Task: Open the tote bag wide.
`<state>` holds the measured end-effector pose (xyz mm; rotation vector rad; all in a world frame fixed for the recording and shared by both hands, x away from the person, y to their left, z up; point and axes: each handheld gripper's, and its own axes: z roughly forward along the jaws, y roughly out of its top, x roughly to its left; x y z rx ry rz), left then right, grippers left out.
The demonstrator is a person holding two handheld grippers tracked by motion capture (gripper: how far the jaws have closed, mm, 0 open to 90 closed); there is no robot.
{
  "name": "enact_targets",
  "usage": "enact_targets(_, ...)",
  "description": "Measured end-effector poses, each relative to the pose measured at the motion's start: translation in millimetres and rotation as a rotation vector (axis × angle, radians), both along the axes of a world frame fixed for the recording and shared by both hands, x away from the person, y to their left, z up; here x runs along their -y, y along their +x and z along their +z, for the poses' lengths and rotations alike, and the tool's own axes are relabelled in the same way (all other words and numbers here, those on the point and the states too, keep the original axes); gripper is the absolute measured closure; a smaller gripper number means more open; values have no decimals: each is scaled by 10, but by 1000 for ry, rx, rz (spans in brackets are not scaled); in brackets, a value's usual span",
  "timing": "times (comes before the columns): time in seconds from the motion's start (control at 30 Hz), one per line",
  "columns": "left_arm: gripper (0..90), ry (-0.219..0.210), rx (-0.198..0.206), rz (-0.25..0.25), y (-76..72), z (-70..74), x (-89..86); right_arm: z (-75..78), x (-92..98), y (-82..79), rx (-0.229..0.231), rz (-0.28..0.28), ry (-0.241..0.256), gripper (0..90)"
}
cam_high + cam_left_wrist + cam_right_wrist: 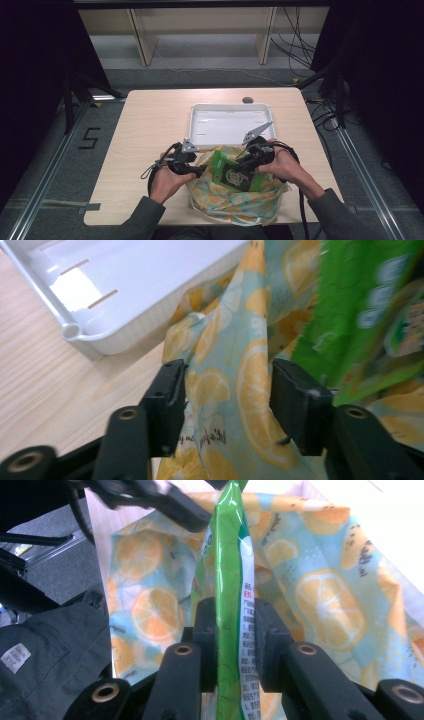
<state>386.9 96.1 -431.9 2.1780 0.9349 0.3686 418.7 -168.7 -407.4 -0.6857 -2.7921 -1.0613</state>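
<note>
A cloth bag [250, 200] printed with lemon slices lies at the table's front edge. My right gripper [245, 159] is shut on a green snack packet [232, 175], which stands on edge over the bag's mouth. In the right gripper view the jaws [235, 605] pinch the packet [227, 540] edge-on, with the bag [325, 595] behind it. My left gripper [200, 171] sits at the bag's left rim. Its jaws [228, 367] stand open with bag fabric [220, 330] between them, and the packet [350, 315] is to the right.
A white tray [227, 125] lies just behind the bag, close to both grippers; its corner [75, 330] appears in the left gripper view. A small dark knob [247, 100] sits near the table's far edge. Bare wood stretches to the left [145, 130]. Cables [300, 50] run across the floor beyond.
</note>
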Motion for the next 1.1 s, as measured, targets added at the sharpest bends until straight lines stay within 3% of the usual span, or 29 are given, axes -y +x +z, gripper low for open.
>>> enact_targets(0.13, 416, -36, 19, -11, -128, 119, -85, 36, 30, 4, -2, -23, 16, 761)
enact_targets(0.2, 393, -33, 39, -19, -181, 148, -121, 53, 44, 17, 9, -12, 19, 761)
enact_targets(0.27, 373, -48, 34, -8, -224, 153, -131, 73, 51, 12, 3, -21, 36, 761)
enact_targets(0.43, 337, -60, 29, -35, -337, 178, -208, 133, 69, 16, 13, -23, 53, 761)
enact_targets(0.5, 301, -70, 25, -11, -389, 184, -233, 173, 72, 10, 4, -25, 66, 761)
enact_targets(0.57, 288, -61, 32, -18, -428, 180, -274, 202, 85, 35, 33, -20, 76, 761)
enact_targets(0.73, 271, -54, 41, -15, -531, 138, -398, 262, 120, 48, 30, -29, 102, 761)
enact_targets(0.8, 265, -62, 42, 12, -584, 110, -439, 279, 139, 37, 29, -49, 118, 761)
enact_targets(0.87, 259, -59, 39, 16, -623, 73, -482, 308, 182, 56, 50, -41, 124, 761)
enact_targets(0.93, 258, -40, 47, 11, -652, 22, -512, 325, 194, 46, 36, -55, 124, 761)
enact_targets(1.03, 248, -15, 30, 21, -700, -58, -531, 356, 222, 55, 44, -67, 132, 761)
enact_targets(1.1, 241, 0, 33, -1, -704, -79, -560, 369, 233, 65, 41, -74, 140, 761)
